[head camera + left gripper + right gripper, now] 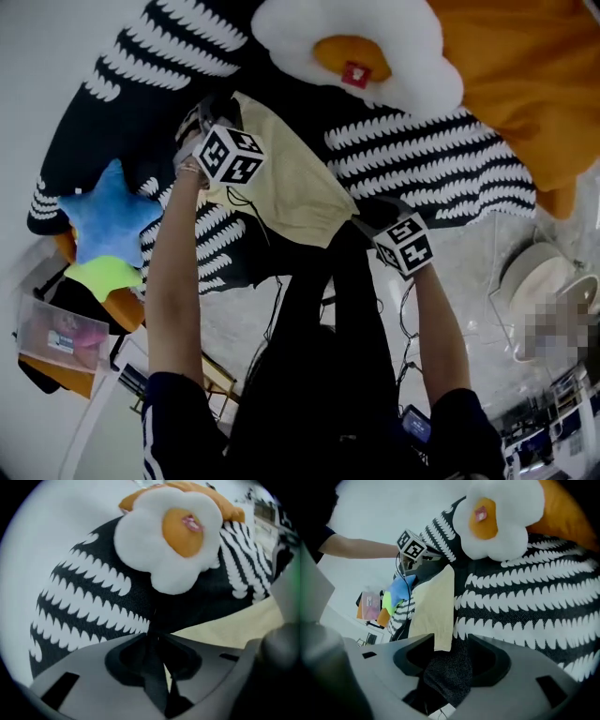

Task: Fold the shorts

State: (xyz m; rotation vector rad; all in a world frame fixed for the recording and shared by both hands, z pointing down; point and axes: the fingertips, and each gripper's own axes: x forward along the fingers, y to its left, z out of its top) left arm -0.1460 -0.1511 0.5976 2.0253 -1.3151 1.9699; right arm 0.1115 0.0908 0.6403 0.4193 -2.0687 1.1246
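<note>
Right gripper point(449, 641) — corner of shorts point(433, 606) at tips

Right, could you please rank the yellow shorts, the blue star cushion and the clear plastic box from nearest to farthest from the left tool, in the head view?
1. yellow shorts: right beside the left tool.
2. blue star cushion: off to its left.
3. clear plastic box: beyond the star, lower left.
</note>
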